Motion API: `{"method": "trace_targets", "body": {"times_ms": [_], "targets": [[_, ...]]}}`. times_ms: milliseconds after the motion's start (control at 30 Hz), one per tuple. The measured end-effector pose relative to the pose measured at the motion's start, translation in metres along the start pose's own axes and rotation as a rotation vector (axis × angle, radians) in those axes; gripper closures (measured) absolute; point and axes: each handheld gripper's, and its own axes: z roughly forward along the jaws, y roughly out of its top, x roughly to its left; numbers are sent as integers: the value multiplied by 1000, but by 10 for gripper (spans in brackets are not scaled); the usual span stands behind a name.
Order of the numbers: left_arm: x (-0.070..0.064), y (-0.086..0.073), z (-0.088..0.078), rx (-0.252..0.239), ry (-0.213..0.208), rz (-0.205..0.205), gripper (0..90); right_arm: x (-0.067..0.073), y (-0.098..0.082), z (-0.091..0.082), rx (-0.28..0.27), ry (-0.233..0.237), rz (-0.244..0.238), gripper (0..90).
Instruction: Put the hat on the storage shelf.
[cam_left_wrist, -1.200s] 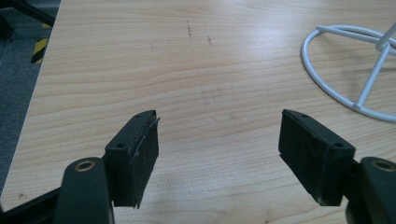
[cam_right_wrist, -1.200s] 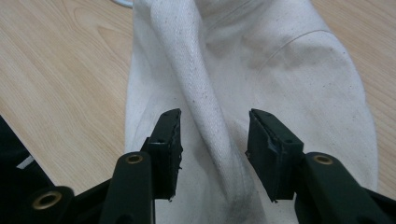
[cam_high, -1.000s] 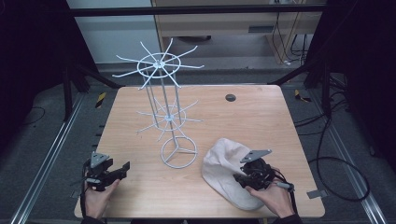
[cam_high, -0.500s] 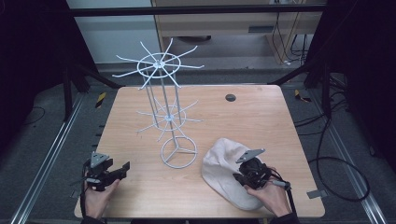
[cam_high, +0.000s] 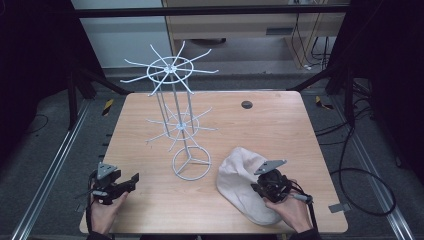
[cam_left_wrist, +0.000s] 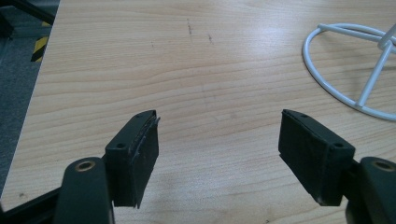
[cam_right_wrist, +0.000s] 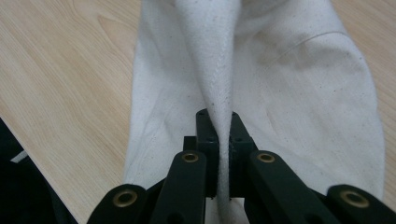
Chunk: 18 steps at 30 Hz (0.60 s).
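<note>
Right gripper (cam_high: 260, 188) now slightly further left and toward table's (cam_high: 280, 125) far side than second ago, hand (cam_high: 292, 210) following. Cream cloth (cam_high: 240, 187), pinched between jaws, seems lifted into taller ridge at grip point; hard to judge from high view. Cloth outline on table barely shifts.

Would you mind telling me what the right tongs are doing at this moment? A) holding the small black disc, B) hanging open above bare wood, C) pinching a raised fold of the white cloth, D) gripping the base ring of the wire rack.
C: in the right gripper view the right tongs are shut on a ridge of the white cloth, which lies on the table beside the wire rack.
</note>
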Motion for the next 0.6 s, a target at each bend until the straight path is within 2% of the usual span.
{"method": "trace_targets", "body": {"times_ms": [300, 600], "targets": [[1, 0, 0, -1, 0, -1, 290, -1, 0, -13, -60, -6, 7, 880], [0, 0, 0, -1, 0, -1, 290, -5, -1, -30, -147, -11, 18, 881]]}}
